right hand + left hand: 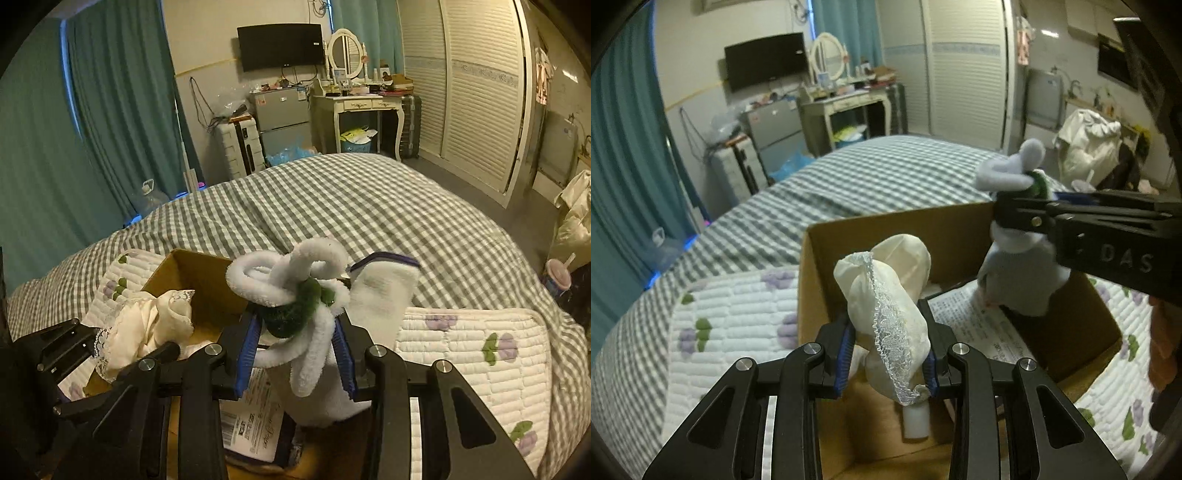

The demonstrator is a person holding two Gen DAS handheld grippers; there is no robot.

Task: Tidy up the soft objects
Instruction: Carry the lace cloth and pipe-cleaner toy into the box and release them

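Observation:
My left gripper (888,350) is shut on a cream cloth with a lace edge (886,295) and holds it over the open cardboard box (827,243). My right gripper (297,350) is shut on a white fuzzy soft toy with a green middle (295,291) and a white sock (380,295), held above the same box (184,266). The right gripper also shows in the left wrist view (1019,218), with the toy (1012,170) hanging over the box's right side. The cream cloth shows in the right wrist view (147,325).
The box stands on a white quilted mat with purple flowers (731,314) on a grey checked bed (351,206). Printed paper (979,321) and a white tube (916,421) lie in the box. A dressing table (365,107), fridge and teal curtains stand beyond.

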